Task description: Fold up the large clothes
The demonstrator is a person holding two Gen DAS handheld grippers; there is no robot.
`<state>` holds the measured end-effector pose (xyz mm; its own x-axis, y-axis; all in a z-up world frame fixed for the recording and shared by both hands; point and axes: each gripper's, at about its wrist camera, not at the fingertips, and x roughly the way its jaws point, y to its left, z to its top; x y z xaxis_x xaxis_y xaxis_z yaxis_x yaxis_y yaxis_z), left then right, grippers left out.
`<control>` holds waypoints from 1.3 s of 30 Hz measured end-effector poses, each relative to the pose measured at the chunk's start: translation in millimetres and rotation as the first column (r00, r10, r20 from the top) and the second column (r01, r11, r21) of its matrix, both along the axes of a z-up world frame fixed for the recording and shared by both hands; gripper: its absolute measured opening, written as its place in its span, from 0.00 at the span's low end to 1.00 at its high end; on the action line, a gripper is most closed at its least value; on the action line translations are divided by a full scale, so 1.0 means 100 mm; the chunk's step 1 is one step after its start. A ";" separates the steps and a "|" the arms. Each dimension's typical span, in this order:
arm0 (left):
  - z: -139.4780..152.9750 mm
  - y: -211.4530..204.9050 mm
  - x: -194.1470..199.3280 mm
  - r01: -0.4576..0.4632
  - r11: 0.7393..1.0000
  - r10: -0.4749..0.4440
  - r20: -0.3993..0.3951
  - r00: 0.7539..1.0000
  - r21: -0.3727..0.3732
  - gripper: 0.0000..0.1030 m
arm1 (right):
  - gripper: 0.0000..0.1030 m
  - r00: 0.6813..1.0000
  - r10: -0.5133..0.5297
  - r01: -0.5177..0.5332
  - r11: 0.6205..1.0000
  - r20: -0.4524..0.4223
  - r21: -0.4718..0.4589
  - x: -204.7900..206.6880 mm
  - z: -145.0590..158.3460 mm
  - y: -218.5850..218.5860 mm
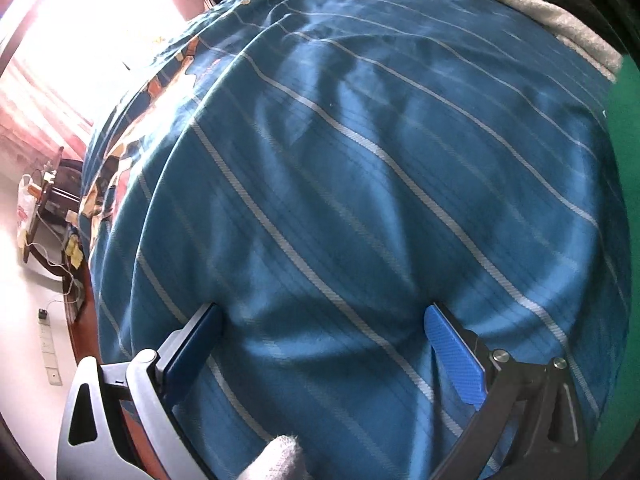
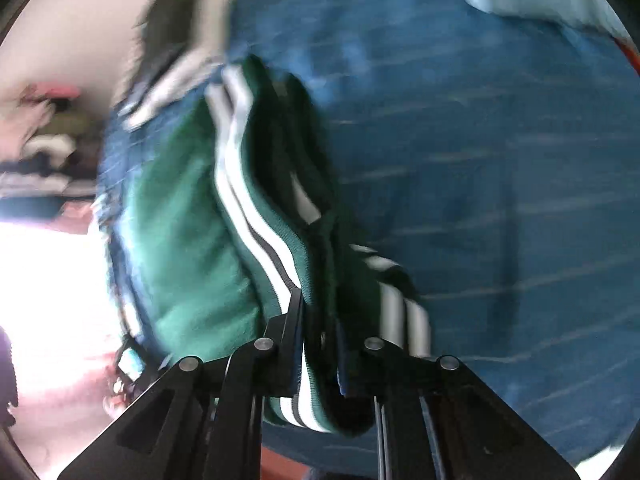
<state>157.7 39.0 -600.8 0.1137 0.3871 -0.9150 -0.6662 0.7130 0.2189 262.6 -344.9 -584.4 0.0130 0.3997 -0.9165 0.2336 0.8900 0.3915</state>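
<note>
In the right wrist view my right gripper (image 2: 320, 320) is shut on a green garment with white and dark stripes (image 2: 192, 232), which hangs bunched above the blue striped bedspread (image 2: 480, 200); the view is motion-blurred. In the left wrist view my left gripper (image 1: 324, 312) is open and empty, its blue fingers (image 1: 452, 348) spread just over the blue striped bedspread (image 1: 360, 160). A strip of the green garment (image 1: 620, 240) shows at the right edge. A white-gloved fingertip (image 1: 280, 456) is at the bottom.
A grey-white cloth (image 1: 560, 20) and dark clothes lie at the bed's far right. The bed's left edge (image 1: 86, 280) drops to a pale floor with a power strip (image 1: 46, 344), cables and a dark wooden stand (image 1: 52, 200). Bright window with pink curtains (image 1: 48, 60).
</note>
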 end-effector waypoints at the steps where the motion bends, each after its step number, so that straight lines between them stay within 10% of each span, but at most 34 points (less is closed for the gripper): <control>1: 0.00 0.02 0.01 0.006 1.000 -0.006 -0.003 1.000 -0.009 1.00 | 0.13 1.000 0.004 -0.005 1.000 -0.026 -0.019 -0.01 -0.14 -0.01; 7: 0.45 0.19 0.14 -0.019 0.999 0.018 -0.023 1.000 -0.036 1.00 | 0.36 0.982 0.051 -0.055 0.998 -0.182 -0.016 0.13 -0.67 0.06; 13: 1.36 -0.14 0.82 0.133 0.991 -0.134 0.138 0.981 0.019 1.00 | 0.40 0.997 0.022 -0.012 0.993 0.080 -0.121 0.44 0.12 0.21; 20: 0.82 -0.61 2.08 0.324 0.939 -0.316 0.083 0.945 -0.115 1.00 | 0.40 0.948 0.176 -0.188 0.982 0.265 0.021 0.96 0.20 1.25; 24: 0.55 -0.58 2.30 0.356 0.930 -0.352 0.058 0.934 -0.095 1.00 | 0.33 0.971 0.199 -0.195 0.980 0.130 -0.044 1.28 -0.39 1.58; 30: 0.51 -0.48 2.33 0.342 0.922 -0.329 0.098 0.939 -0.180 1.00 | 0.13 0.976 0.217 -0.219 0.957 -0.036 -0.188 1.66 -0.88 1.83; 39: 1.15 -0.48 1.45 0.312 0.940 -0.298 0.110 0.948 -0.139 1.00 | 0.40 0.980 0.198 -0.198 0.980 -0.007 -0.007 1.08 0.02 1.29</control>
